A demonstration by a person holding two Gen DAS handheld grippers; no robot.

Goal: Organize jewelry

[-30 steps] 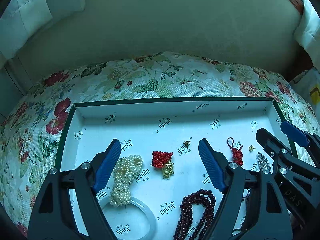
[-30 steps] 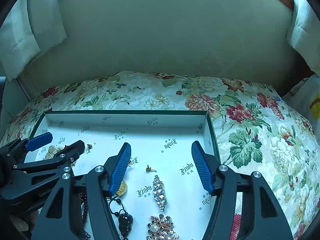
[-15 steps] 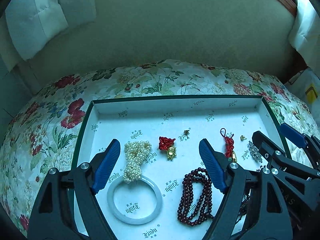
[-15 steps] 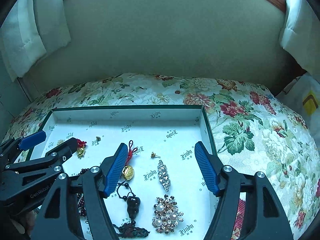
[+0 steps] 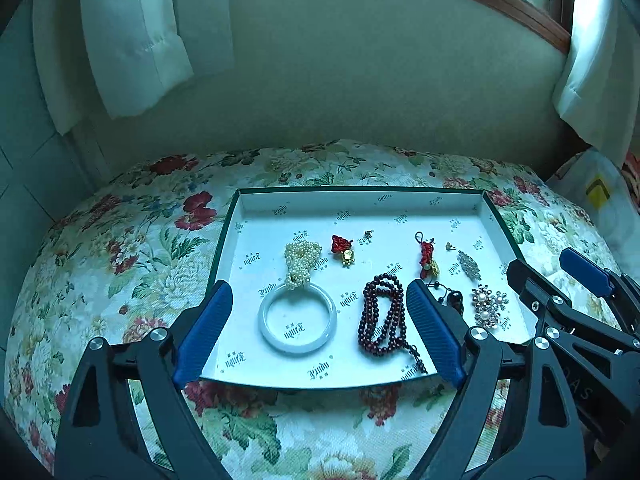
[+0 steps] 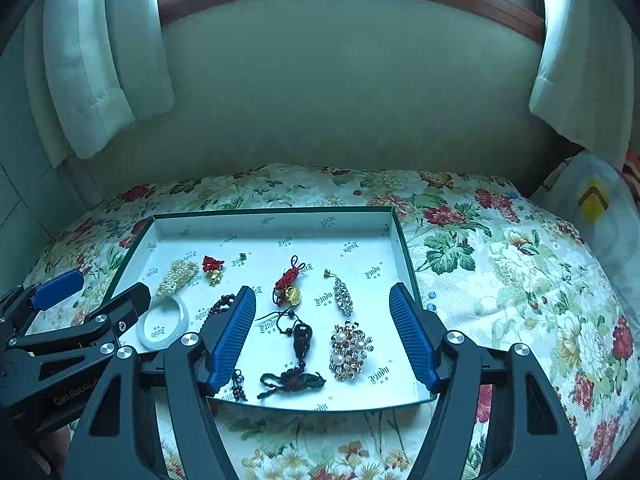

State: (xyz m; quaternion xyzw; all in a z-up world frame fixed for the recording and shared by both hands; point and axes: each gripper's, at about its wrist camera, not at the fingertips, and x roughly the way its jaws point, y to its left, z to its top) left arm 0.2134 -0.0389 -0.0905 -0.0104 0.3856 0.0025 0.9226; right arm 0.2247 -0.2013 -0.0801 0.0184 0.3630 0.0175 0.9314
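Lying in a shallow white box (image 5: 360,202) with a green rim, on a floral bedspread (image 5: 120,264) — all the jewelry. Sitting toward the box's left side: a pearl strand (image 5: 301,262) touching the top of a pale bangle (image 5: 297,317). Resting right of the bangle, a dark red bead string (image 5: 382,314); behind it, a small red knot charm (image 5: 343,249) with a gold piece. Lying further right in the box: a red tassel (image 6: 287,282) with a gold bead, a black pendant (image 6: 301,340) on a cord, a narrow rhinestone brooch (image 6: 343,296), and a pearl cluster brooch (image 6: 350,350) near the box's front right corner.

Hovering over the box's front edge, both empty — left gripper (image 5: 320,332) with fingers (image 5: 204,334) wide apart and opening further, bangle and beads showing between them but untouched; right gripper (image 6: 323,340) with fingers (image 6: 412,344) also apart, framing the pendant and cluster brooch without contact.
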